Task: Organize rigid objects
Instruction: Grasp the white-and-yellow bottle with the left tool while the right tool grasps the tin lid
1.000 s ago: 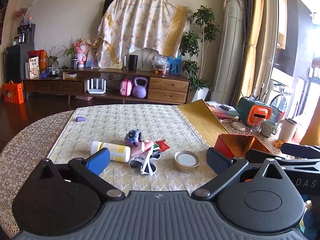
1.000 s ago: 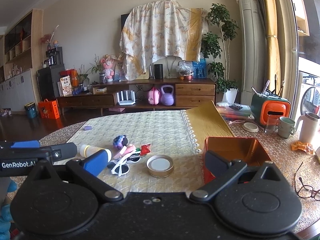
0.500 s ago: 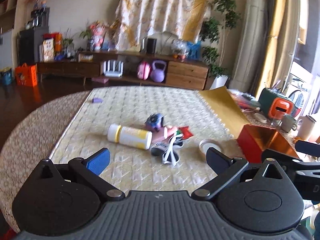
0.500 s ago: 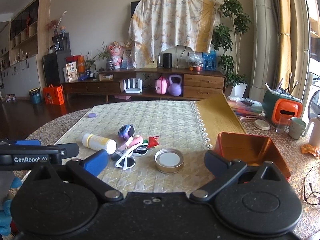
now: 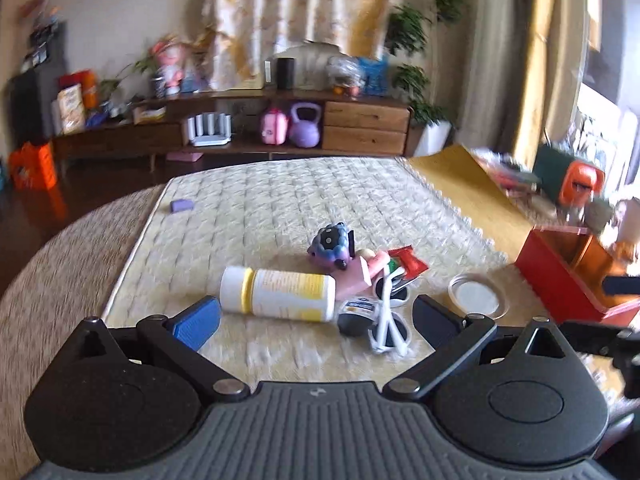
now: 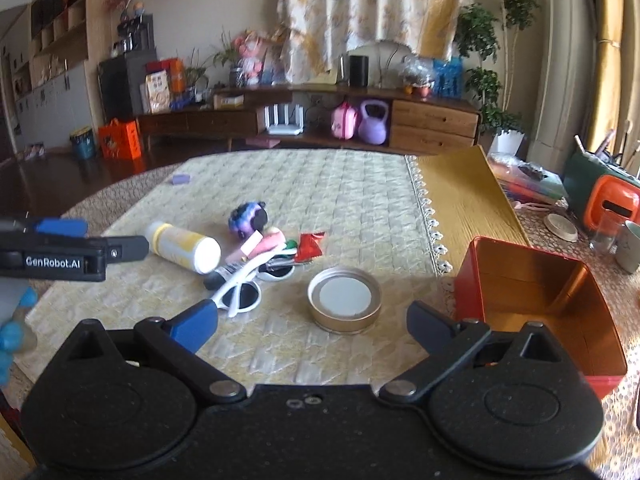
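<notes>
1. The left gripper [image 5: 316, 318] had its jaws spread wide, holding nothing, above the desk [image 5: 280, 208].
2. The white bottle [image 5: 278, 289] lay just ahead.
3. The right gripper [image 6: 312, 326] gaped empty too, near the gold lid [image 6: 344, 299] beside the red tin [image 6: 540, 300].

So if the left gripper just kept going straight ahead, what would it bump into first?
Probably the white and yellow bottle lying on its side: it sits between the open fingers of the left gripper, just ahead. Depth is hard to judge here.

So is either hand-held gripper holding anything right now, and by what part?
Nothing is held. The left hand-held gripper and right hand-held gripper both stand open above the table, short of the white bottle and the lid.
</notes>
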